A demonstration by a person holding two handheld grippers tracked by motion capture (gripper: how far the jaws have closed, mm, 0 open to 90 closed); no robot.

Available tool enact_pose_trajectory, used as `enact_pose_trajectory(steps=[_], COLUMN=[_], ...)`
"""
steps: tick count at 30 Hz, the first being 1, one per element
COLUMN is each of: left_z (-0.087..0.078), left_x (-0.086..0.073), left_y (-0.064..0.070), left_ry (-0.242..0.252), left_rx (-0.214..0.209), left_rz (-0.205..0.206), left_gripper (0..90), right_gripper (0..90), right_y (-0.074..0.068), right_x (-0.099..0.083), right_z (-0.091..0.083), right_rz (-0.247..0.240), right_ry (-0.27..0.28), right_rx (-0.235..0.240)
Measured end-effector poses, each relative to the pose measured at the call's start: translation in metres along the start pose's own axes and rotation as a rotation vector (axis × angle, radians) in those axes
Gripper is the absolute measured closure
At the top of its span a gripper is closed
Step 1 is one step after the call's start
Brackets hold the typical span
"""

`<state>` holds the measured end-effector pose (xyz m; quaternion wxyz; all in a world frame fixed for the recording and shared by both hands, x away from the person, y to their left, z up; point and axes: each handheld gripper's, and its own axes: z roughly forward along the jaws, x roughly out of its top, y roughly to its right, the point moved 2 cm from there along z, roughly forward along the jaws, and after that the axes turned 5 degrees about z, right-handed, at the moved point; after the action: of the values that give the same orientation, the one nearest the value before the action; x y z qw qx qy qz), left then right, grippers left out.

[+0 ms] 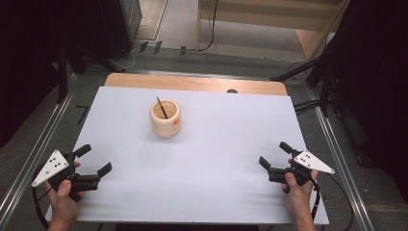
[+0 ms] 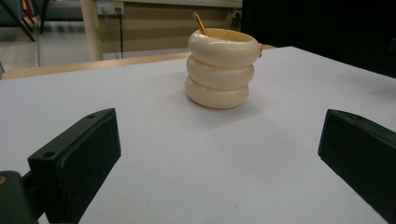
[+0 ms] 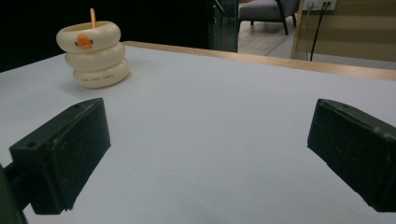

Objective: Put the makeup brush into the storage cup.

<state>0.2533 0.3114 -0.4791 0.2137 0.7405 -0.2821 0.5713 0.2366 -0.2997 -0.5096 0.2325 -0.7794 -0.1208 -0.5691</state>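
left gripper [image 1: 93, 160]: was held low at the near left of the white table [image 1: 216, 144], its jaws spread wide with nothing between them. the cream ringed pen holder [image 1: 165, 118] was seen ahead of it and off to its right, well apart from the jaws; in the left gripper view the pen holder [image 2: 219, 74] was centred beyond the open jaws, upright, with a pencil [image 2: 200, 24] leaning inside it.

right gripper [image 1: 274, 159]: was held low at the near right, jaws likewise spread wide and empty. the pen holder [image 3: 95, 54] was seen well ahead and to its left, an orange duck mark [image 3: 84, 41] facing this gripper.

risk, as judged: the holder's stacked rounded rings could be slipped off by flat pads if it were clamped between bulges. the slim, tilted pencil could be missed or knocked aside, and the light holder tipped, if a jaw were brought against the rim.
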Motion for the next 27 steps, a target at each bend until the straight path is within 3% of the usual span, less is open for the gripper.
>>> enact_pose_trajectory(steps=[27], left_z=[-0.001], left_x=[0.0], left_y=[-0.001], left_ry=[-0.002], left_rx=[0.006], left_rz=[-0.002], left_gripper=[0.0], right_gripper=[0.0], right_y=[0.03], right_x=[-0.018], right_z=[-0.063], right_rz=[0.021], right_ry=[0.003], right_rx=[-0.093])
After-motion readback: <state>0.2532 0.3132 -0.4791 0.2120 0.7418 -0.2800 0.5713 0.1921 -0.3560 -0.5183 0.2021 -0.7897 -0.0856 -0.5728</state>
